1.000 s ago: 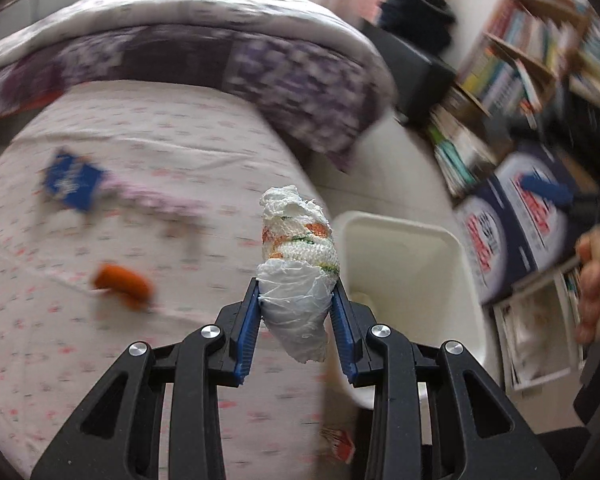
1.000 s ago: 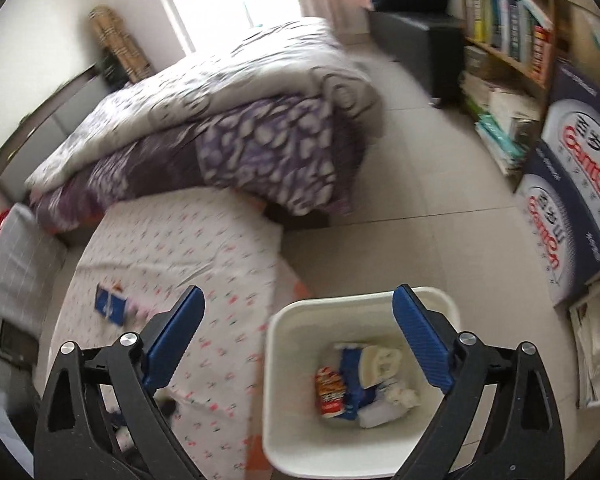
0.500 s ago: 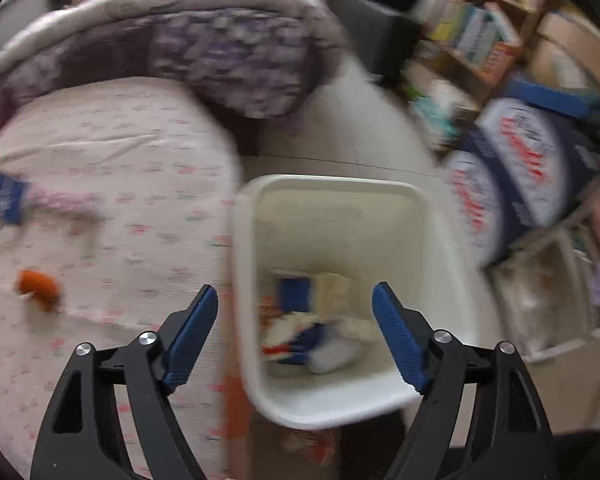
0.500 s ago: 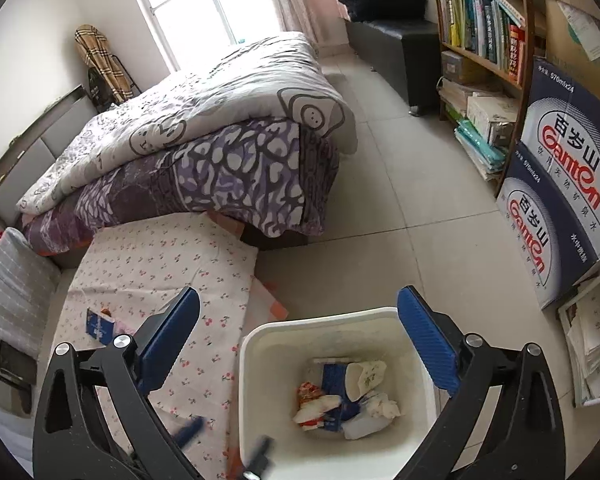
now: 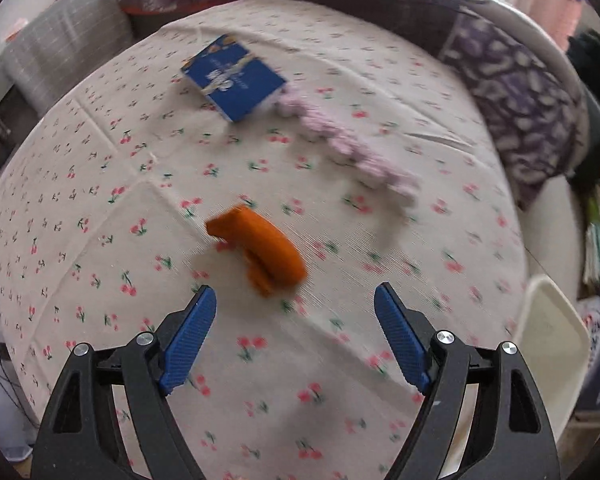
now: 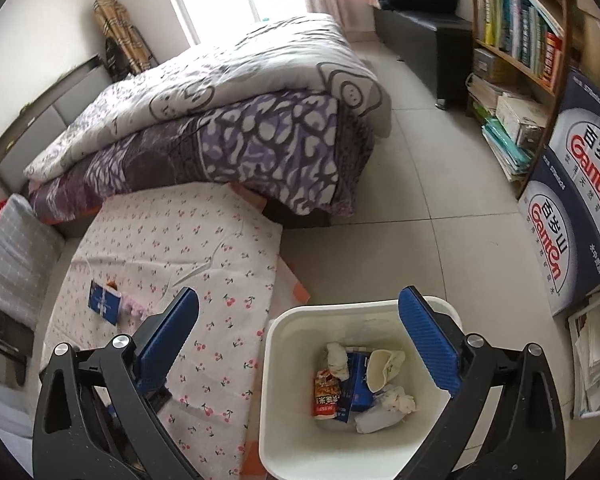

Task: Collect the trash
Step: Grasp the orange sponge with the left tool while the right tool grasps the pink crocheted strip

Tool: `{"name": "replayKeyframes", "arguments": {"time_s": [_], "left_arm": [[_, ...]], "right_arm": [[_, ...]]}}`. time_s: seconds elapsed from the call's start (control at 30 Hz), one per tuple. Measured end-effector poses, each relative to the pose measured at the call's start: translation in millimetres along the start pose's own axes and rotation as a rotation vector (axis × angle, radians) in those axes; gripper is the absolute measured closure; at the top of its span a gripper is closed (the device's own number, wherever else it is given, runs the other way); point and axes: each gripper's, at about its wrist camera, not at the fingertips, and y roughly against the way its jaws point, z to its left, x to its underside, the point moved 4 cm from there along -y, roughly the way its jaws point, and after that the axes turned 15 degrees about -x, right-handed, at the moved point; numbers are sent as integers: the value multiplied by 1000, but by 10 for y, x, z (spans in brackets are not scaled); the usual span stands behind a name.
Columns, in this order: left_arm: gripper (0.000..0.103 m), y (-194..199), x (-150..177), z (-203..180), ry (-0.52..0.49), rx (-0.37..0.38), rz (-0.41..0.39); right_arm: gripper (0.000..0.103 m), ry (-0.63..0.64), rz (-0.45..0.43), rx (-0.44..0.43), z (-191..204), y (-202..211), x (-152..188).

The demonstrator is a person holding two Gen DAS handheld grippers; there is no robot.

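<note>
I am holding my left claw (image 5: 294,340) spread wide over the cherry-print sheet (image 5: 100,184), with nothing between its blue pads (image 5: 188,340). Just beyond the fingertips an orange piece of trash (image 5: 260,250) is lying on the sheet, a little blurred and clear of both pads. Farther out a pink knitted strip (image 5: 352,152) is trailing across the sheet, and its far end is touching a blue packet (image 5: 234,76) that is lying flat. A grey cushion (image 5: 60,52) is sitting past the sheet's far left edge, and a purple patterned duvet (image 5: 520,92) is piled along the back. The rim of the white bin (image 5: 548,328) is showing at the right edge, beside the sheet.

I am holding my right claw (image 6: 298,344) spread open too, empty, pointing down over that white bin (image 6: 276,400). The bin is standing on the tiled floor (image 6: 380,248) right against the sheet's edge. Inside it are lying a crumpled white wad (image 6: 338,358), a red snack wrapper (image 6: 326,398), a blue carton (image 6: 356,384), a pale paper cup (image 6: 384,366) and more white tissue (image 6: 396,398). To the right, printed boxes (image 6: 572,208) are leaning below a bookshelf (image 6: 516,28).
</note>
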Motion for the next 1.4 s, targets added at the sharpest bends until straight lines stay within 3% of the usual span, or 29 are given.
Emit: {"name": "replayKeyframes", "arguments": {"time_s": [0.17,0.23,0.3,0.37,0.43,0.5,0.63,0.87,1.03,1.13,1.17,1.23,1.3,1.4], "left_arm": [[24,-175,-59,6,-10,16,34],[27,-182,-74,-17,-29,22,14],[39,-166,-84,-2,-55,39,-10],[59,-158,-100,40,-76,59,-24],[70,-171,-126,118,-88,86,-26],[75,-203,-160,239,-83,161,-9],[76,-242,-227,521,-59,234,21],[76,-153,-306,936,-47,207,-32],[76,-137,-375,1213,-32,177,-68],[76,-180,-409,1336,-2,176,-61],[76,-189,-412,1371,3,175,-59],[76,-224,-421,1412,16,173,-52],[76,-247,-416,1427,20,171,-48],[76,-229,-407,1429,22,171,-49]], "right_arm": [[7,52,20,38,146,-149,39],[7,66,33,46,209,-226,58],[7,80,45,52,287,-318,81],[7,98,55,59,357,-415,103],[7,124,67,64,438,-518,129],[7,172,81,75,564,-657,163],[7,289,106,92,828,-955,259],[7,417,208,10,1266,-1652,580],[10,443,262,-70,1483,-2043,793],[19,466,273,-87,1549,-2187,858],[29,469,283,-89,1547,-2234,881],[37,468,265,-96,1526,-2249,901],[64,463,245,-103,1531,-2209,898],[66,440,244,-118,1564,-2150,873]]}}
